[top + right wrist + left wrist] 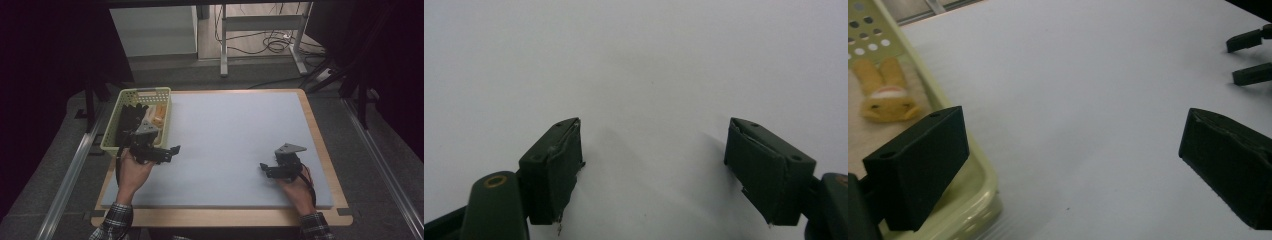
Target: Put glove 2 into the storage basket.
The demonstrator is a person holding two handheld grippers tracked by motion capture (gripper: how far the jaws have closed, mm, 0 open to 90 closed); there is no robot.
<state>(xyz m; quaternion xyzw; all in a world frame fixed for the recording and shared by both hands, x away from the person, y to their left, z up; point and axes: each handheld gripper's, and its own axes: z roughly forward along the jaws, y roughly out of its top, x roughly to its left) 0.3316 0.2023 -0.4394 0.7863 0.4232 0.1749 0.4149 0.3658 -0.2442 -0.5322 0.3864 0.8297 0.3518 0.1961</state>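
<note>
High view: the pad [240, 145] lies bare on the table [320, 150], and my basket [131, 96] sits at its left edge with everything inside it, so I judge nothing is taken out yet and the whole job is ahead. My left tongs [172, 149] hover just beside the basket's near corner, jaws spread wide and empty. My right tongs [263, 168] rest well apart from it at the pad's right, jaws also spread and empty. In the left gripper view a yellow plush toy [885, 97] lies on the basket floor. Dark things fill the basket's left half in the high view; I cannot make out what they are.
</note>
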